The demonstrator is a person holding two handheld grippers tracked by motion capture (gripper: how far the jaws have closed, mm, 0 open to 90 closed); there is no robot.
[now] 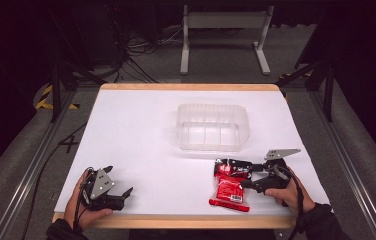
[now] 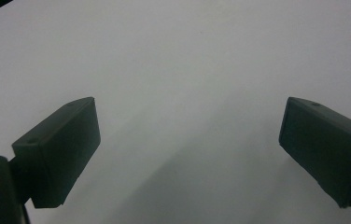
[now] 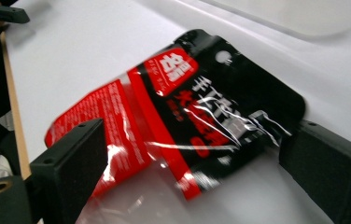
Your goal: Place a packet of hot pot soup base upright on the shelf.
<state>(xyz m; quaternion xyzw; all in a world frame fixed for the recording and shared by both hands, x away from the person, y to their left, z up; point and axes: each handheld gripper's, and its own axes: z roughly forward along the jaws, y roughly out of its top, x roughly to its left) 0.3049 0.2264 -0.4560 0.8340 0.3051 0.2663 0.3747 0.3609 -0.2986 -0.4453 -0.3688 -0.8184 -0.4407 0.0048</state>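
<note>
at the lower left of the high view, the left hand (image 1: 78,210) holds the left gripper (image 1: 117,186) low over the white table (image 1: 136,140), near its wooden front edge. in the left gripper view its two black jaws stand wide apart, with bare white table between them and nothing held.

in the upper middle of the high view sits a clear plastic tub (image 1: 213,127), open side up, well apart from both grippers.

at the lower right, a red and black snack packet (image 1: 231,190) lies flat on the table, just below the tub. the right gripper (image 1: 240,175), held by the right hand (image 1: 286,192), points left at the packet. in the right gripper view its jaws are spread wide on either side of the packet (image 3: 178,116), not closed on it.
</note>
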